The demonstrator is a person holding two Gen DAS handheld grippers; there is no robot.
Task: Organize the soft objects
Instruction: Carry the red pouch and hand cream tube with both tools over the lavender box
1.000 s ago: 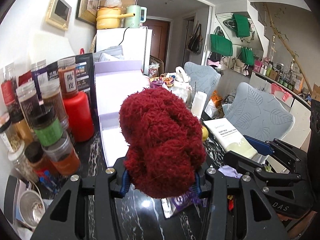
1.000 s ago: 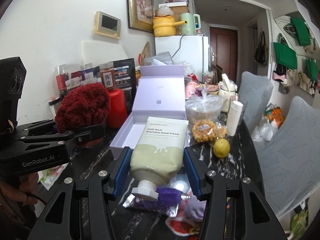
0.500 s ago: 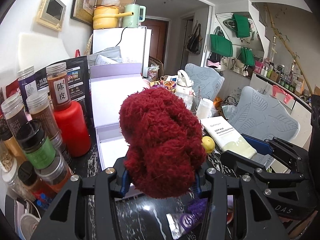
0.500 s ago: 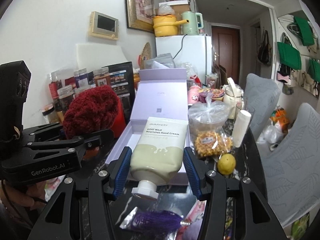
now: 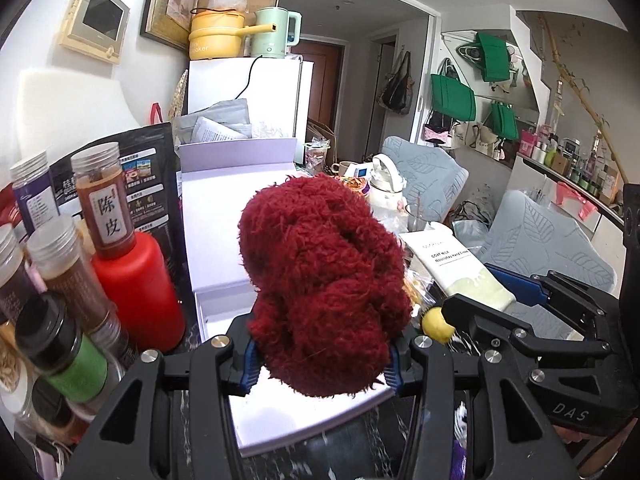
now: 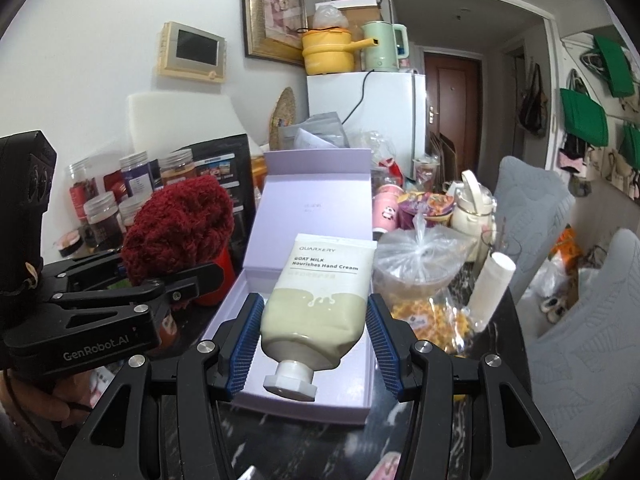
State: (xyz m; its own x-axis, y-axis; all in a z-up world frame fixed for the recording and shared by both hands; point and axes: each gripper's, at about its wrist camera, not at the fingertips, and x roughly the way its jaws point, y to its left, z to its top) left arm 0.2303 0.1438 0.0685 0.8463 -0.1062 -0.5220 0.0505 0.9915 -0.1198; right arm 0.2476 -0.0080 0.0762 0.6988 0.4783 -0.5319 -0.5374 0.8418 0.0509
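My left gripper (image 5: 320, 360) is shut on a fluffy dark red knitted bundle (image 5: 324, 280) and holds it above the near end of an open lilac box (image 5: 224, 256). The bundle also shows in the right wrist view (image 6: 180, 228), left of the box (image 6: 316, 216). My right gripper (image 6: 314, 344) is shut on a cream hand cream tube (image 6: 320, 304), cap toward the camera, above the box's tray. The tube shows in the left wrist view (image 5: 456, 268) at the right.
Spice jars (image 5: 60, 280) and a red bottle (image 5: 140, 300) crowd the left of the dark marble table. A bag of snacks (image 6: 424, 280), a lemon (image 5: 436, 320), a white roll (image 6: 492, 284) and cups stand right of the box. Grey chairs (image 6: 592, 340) stand beyond the table edge.
Both grippers have moved forward with their loads, from over the littered table front to over the lilac box. Both grips are unchanged.
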